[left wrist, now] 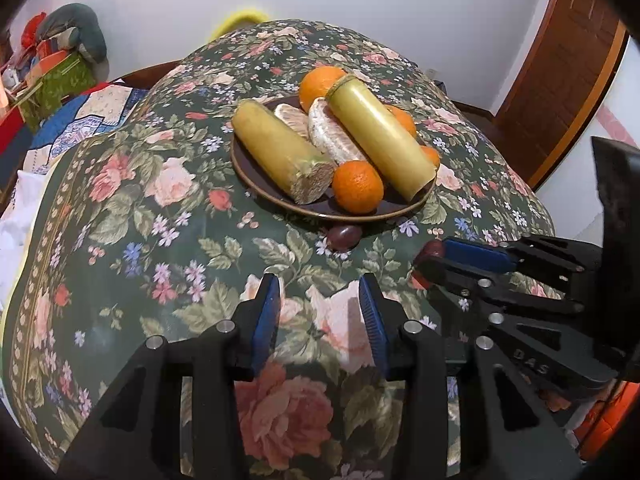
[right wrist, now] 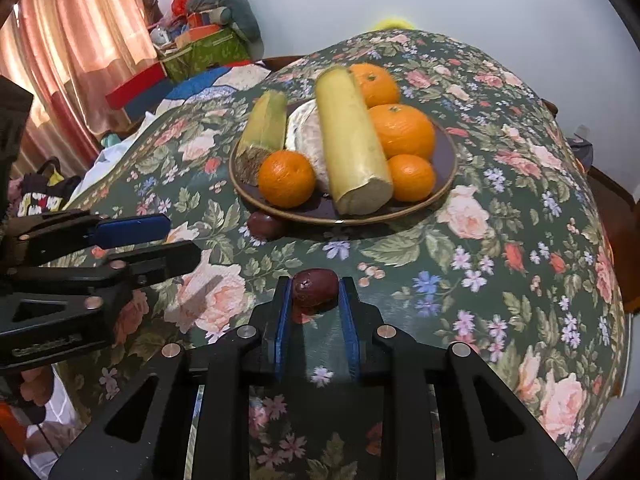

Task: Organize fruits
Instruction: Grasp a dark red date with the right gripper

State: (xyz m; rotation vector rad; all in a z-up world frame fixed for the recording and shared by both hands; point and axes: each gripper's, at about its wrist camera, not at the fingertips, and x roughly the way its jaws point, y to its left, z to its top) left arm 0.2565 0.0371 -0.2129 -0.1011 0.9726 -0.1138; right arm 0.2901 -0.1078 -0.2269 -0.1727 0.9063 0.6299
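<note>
A brown plate (right wrist: 448, 184) holds several oranges (right wrist: 402, 130), two sugarcane pieces (right wrist: 352, 140) and a peeled pomelo (right wrist: 306, 132). My right gripper (right wrist: 316, 294) is shut on a dark red date (right wrist: 314, 290) low over the floral tablecloth, in front of the plate. In the left wrist view that gripper (left wrist: 428, 262) comes in from the right with the date (left wrist: 434, 249) at its tip. A second date (left wrist: 345, 237) lies against the plate's (left wrist: 280, 202) near rim. My left gripper (left wrist: 318, 284) stands open over the cloth, nothing between its fingers, short of the second date.
The round table's cloth drops away at its edges. To the left are a bed with a quilt (right wrist: 208, 80), stacked boxes (right wrist: 204, 50) and a pink curtain (right wrist: 80, 40). A wooden door (left wrist: 568, 60) stands at the right.
</note>
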